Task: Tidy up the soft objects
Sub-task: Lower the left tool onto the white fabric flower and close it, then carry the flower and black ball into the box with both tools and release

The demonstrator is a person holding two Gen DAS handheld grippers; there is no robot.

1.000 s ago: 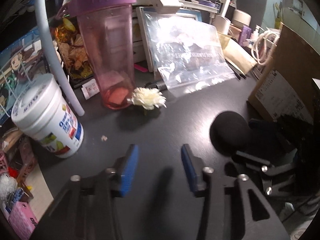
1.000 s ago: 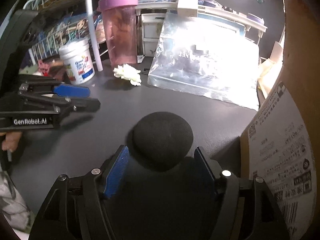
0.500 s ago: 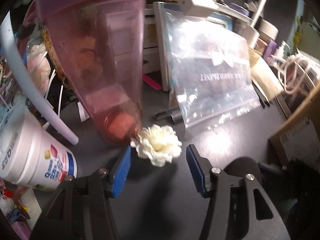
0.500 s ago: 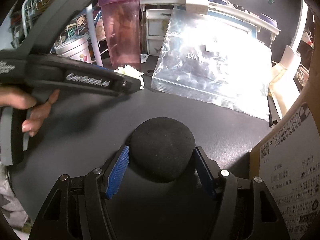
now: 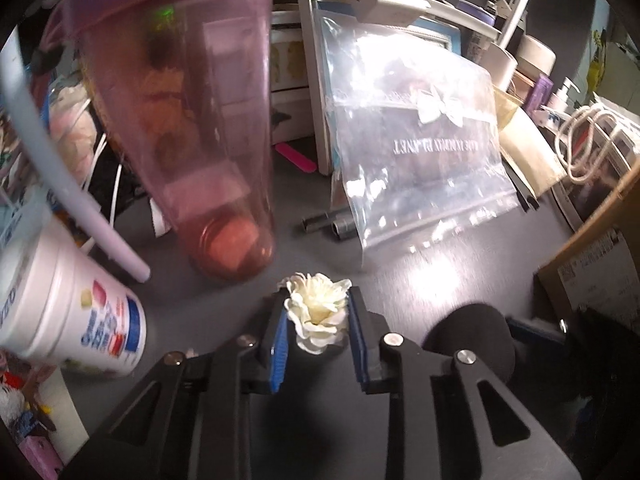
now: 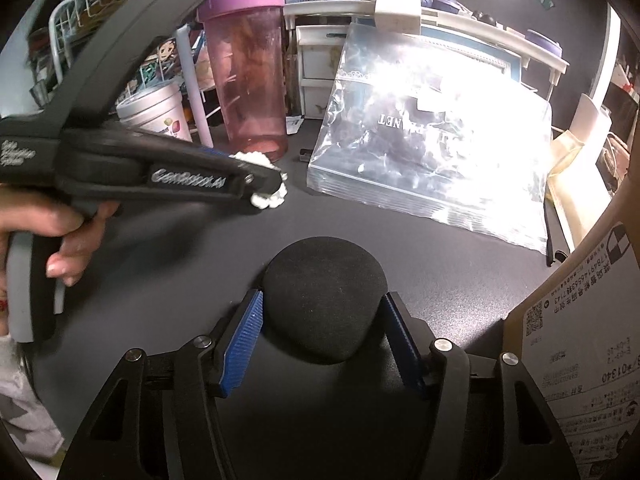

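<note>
A cream fabric flower (image 5: 318, 312) sits between the blue pads of my left gripper (image 5: 316, 320), which is shut on it, just in front of the pink tumbler (image 5: 192, 120). From the right wrist view the flower (image 6: 272, 196) shows as white tufts at the left gripper's tip. A black foam ball (image 6: 324, 296) is pinched between the blue pads of my right gripper (image 6: 322, 328) on the dark table; it also shows in the left wrist view (image 5: 472, 336).
A clear zip bag (image 6: 432, 148) leans at the back. A white tub (image 5: 68, 304) lies left, a cardboard box (image 6: 576, 344) stands right. White shelves and clutter (image 6: 400, 20) line the back of the dark table (image 6: 168, 272).
My left gripper moved forward to the flower and closed on it. My right gripper closed from a loose straddle onto the black ball.
</note>
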